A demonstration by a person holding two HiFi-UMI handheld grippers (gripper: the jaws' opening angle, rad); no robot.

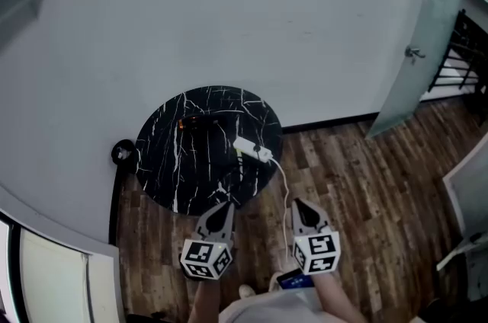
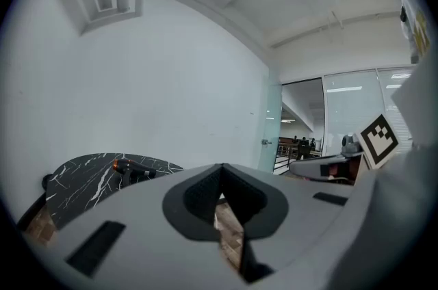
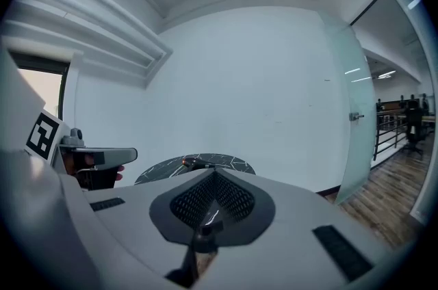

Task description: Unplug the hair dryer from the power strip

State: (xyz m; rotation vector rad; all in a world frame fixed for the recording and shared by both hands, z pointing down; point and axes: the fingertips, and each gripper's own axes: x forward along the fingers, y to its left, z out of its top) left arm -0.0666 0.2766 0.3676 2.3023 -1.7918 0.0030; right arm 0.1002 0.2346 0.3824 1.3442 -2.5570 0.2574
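Head view from above: round black marble table (image 1: pixel 171 184) against a white wall (image 1: pixel 229 9). On the table, dark hair dryer (image 1: pixel 200 123) toward the wall side, white power strip (image 1: pixel 252 150) near the right edge, white cord (image 1: pixel 284 188) trailing from it to the wooden floor (image 1: pixel 366 192). By the table's near edge, left gripper (image 1: pixel 226 207) and right gripper (image 1: pixel 299 204), both clenched shut, empty.

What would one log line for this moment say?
left gripper: shut, empty | right gripper: shut, empty | hair dryer, power strip: on table, untouched
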